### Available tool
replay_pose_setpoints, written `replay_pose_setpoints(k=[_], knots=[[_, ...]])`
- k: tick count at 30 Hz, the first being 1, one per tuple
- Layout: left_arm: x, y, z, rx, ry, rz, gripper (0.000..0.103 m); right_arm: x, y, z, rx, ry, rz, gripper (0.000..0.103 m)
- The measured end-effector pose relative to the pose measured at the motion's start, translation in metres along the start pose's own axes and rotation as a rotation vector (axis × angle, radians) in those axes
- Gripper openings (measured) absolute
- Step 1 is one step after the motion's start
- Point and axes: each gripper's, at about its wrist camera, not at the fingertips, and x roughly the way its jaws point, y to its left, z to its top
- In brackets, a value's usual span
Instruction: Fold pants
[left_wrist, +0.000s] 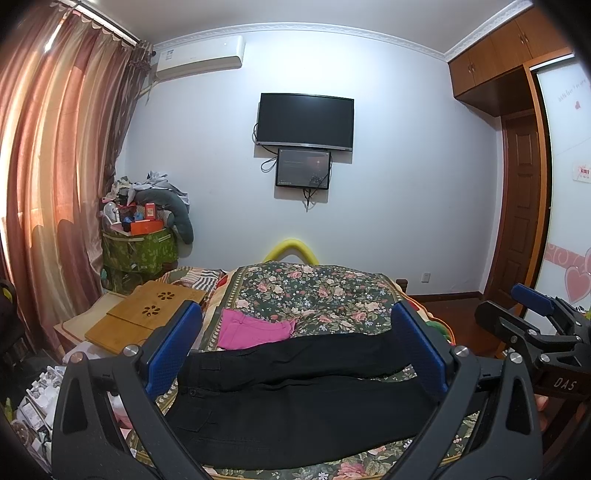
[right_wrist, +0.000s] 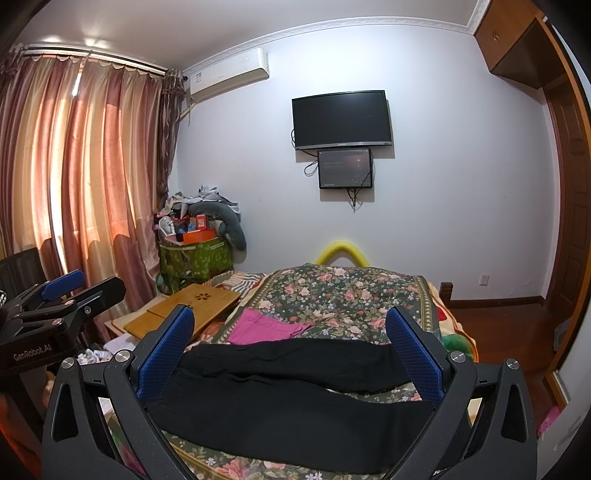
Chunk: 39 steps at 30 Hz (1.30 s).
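On the floral bedspread (left_wrist: 317, 291), nearest the cameras, the black pants (left_wrist: 295, 391) lie spread crosswise, waistband end toward the wooden lap desk (left_wrist: 147, 314), the two legs parted in a shallow V rather than stacked. Judgement: no fold made yet; legs remain to be brought together, then the length folded. A pink garment (left_wrist: 255, 330) sits just beyond the pants on the bedspread. Left gripper (left_wrist: 295, 350) hovers above the bedspread's near edge, jaws wide, holding nothing. Right gripper (right_wrist: 291, 354) likewise wide apart, empty, above the pants.
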Motion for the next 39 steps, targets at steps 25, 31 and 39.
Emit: replay_pose_setpoints(k=[25,31,39], knots=[[0.017,0.005,-0.004,-0.007,0.035,-0.031,0.103,0.009,-0.005,-0.001,0.006,0.022,-0.006,0.103],[0.053,0.017,-0.005,-0.016,0.076,-0.037,0.103,0.035,-0.016,-0.001,0.014,0.052,-0.011,0.103],[0.133,0.049,-0.001,-0.017,0.156,0.041,0.103,0.088,-0.040,-0.006,0.010,0.102,0.009,0.103]])
